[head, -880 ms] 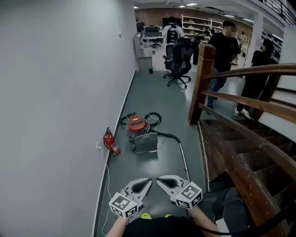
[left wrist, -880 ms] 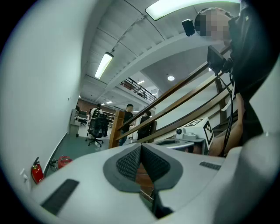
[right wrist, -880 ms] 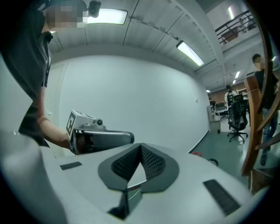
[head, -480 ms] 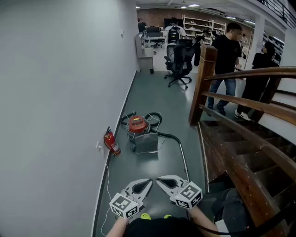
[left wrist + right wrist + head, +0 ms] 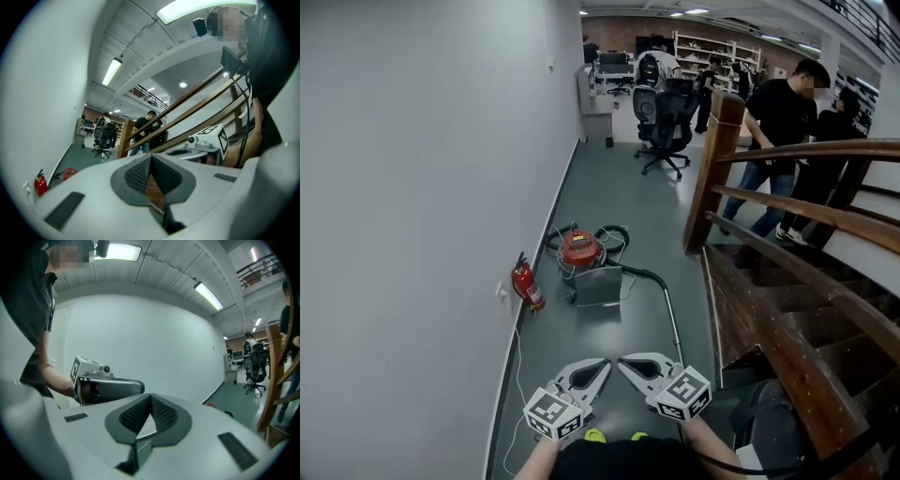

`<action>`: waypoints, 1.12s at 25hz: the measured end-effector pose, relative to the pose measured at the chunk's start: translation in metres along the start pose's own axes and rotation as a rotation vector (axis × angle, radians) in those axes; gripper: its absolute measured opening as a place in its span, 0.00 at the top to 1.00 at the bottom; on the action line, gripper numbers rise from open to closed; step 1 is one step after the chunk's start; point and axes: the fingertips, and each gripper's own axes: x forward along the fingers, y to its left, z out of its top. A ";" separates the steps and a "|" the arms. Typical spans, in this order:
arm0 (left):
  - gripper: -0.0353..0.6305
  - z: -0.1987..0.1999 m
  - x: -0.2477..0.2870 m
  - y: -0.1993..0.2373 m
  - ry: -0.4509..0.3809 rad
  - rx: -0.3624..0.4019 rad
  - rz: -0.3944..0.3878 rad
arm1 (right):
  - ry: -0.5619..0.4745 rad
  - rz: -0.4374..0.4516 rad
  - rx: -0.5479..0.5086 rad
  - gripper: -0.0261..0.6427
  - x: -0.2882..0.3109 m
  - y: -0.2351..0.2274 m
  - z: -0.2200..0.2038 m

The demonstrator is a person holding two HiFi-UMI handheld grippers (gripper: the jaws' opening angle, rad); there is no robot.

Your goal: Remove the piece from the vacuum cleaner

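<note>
The red vacuum cleaner (image 5: 578, 251) stands on the grey floor by the left wall, a few steps ahead of me. A grey metal box part (image 5: 597, 286) sits against its front. Its dark hose runs into a long wand (image 5: 672, 322) lying on the floor toward me. Both grippers are held low and close to my body, far short of the vacuum. My left gripper (image 5: 602, 366) is shut and empty, and so is my right gripper (image 5: 624, 362); their tips nearly meet. In the left gripper view the pads (image 5: 140, 171) press together; the vacuum (image 5: 69, 172) is a small red spot.
A red fire extinguisher (image 5: 528, 286) stands against the left wall beside the vacuum. A wooden staircase with a railing (image 5: 797, 211) fills the right side. Office chairs (image 5: 664, 120) and two people (image 5: 780, 117) are at the far end of the corridor.
The grippers have hardly moved. The people at the far end have walked to the right, behind the stair railing.
</note>
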 end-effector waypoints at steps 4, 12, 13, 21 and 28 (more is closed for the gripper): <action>0.94 0.001 -0.003 0.001 -0.005 0.004 -0.008 | 0.012 0.003 -0.004 0.94 0.004 0.005 -0.002; 0.94 0.001 -0.011 0.006 -0.009 -0.011 -0.030 | 0.033 -0.015 -0.007 0.94 0.015 0.012 -0.003; 0.94 0.001 -0.013 0.007 -0.010 -0.013 -0.033 | 0.035 -0.019 -0.007 0.94 0.017 0.013 -0.003; 0.94 0.003 -0.031 0.018 -0.029 -0.028 -0.053 | 0.039 -0.057 -0.011 0.94 0.032 0.019 -0.003; 0.94 -0.001 -0.047 0.029 -0.034 -0.065 -0.057 | 0.059 -0.065 -0.004 0.94 0.046 0.028 -0.008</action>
